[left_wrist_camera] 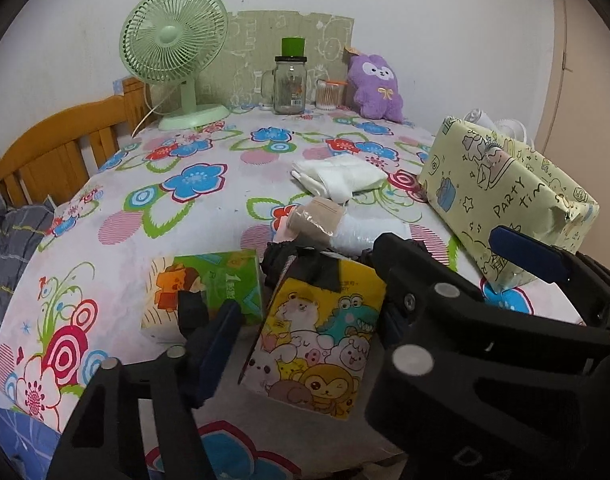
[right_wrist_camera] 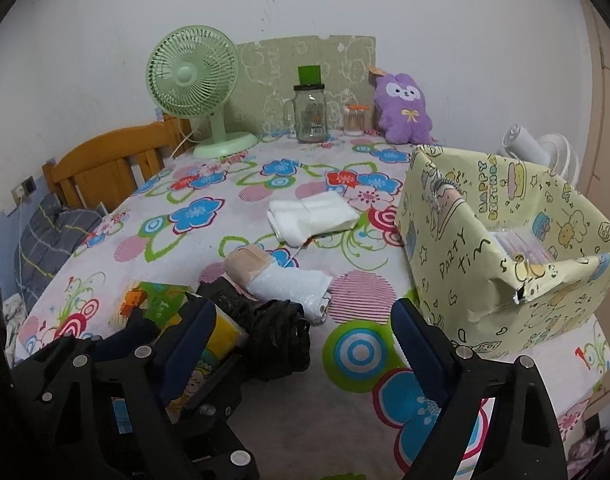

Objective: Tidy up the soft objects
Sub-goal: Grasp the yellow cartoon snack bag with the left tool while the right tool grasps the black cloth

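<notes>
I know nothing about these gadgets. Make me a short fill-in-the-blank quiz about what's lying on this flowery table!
1. The plush toy by the wall is coloured ____.
2. The fan stands to the ____ of the glass jar.
3. The yellow tissue pack with cartoon animals sits between the fingers of the ____ gripper.
4. The words "PARTY TIME" appear on the pale yellow ____.

Answers: purple; left; left; box

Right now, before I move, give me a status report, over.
Left tongs open around yellow tissue pack, not pinching. Right tongs open, empty. Black cloth lies against the pack's far edge.
</notes>
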`<state>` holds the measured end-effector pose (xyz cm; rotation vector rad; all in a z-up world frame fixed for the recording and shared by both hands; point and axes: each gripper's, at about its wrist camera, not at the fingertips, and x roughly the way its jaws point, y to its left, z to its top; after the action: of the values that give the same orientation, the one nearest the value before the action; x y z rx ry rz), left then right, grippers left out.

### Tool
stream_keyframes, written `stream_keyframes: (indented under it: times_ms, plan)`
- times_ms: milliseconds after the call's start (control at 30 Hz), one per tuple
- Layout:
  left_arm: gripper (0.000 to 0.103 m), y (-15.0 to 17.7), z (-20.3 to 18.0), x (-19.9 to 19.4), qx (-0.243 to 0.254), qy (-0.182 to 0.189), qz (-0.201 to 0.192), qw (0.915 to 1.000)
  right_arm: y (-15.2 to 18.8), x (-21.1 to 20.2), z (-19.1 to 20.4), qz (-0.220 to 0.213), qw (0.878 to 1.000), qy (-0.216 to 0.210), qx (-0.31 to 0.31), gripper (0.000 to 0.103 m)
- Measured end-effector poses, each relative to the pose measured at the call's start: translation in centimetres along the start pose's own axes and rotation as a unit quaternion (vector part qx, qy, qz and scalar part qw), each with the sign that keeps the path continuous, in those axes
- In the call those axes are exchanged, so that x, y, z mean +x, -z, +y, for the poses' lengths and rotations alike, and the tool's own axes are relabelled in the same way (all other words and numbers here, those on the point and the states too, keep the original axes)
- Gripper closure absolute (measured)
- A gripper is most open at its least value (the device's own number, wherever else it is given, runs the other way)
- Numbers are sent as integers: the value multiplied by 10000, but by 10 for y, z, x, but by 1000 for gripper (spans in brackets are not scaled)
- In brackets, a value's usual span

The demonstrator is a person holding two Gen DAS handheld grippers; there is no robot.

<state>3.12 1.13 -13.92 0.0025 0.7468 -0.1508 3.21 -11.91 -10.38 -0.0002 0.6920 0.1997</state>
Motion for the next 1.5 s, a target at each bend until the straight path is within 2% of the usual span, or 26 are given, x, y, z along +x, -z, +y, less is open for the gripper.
stream_keyframes:
  times_ms: [33, 133, 367, 567, 767, 800, 1000, 1500]
  plan:
    - [42, 0, 0, 0, -27, -1, -1, 10000, 0, 1, 0, 12, 10000, -4, -5, 13]
    - [50, -1, 3, 1, -87, -76, -9, 9999, 0, 4, 2, 71, 10000, -29, -41, 16]
    - [52, -3, 11, 3, -172, -216, -41, 9996, 1, 18, 6, 308, 9994, -125, -22, 23]
    - [53, -3, 11, 6, -126, -244, -32, 9996, 2, 29, 10, 479, 9985, -259, 30, 36]
    - [53, -4, 12, 7, -131, -217, -14, 9997, 1, 34, 12, 550, 9980, -308, 68, 59]
    - [54, -4, 12, 7, -122, -216, -18, 9997, 1, 34, 12, 554, 9980, -301, 51, 67]
    - [55, -5, 10, 7, -116, -239, -30, 9996, -1, 30, 10, 507, 9984, -249, 39, 78]
    - [57, -25, -2, -19, -63, -275, -369, 9989, -21, 3, 3, 125, 9995, -287, 105, 80]
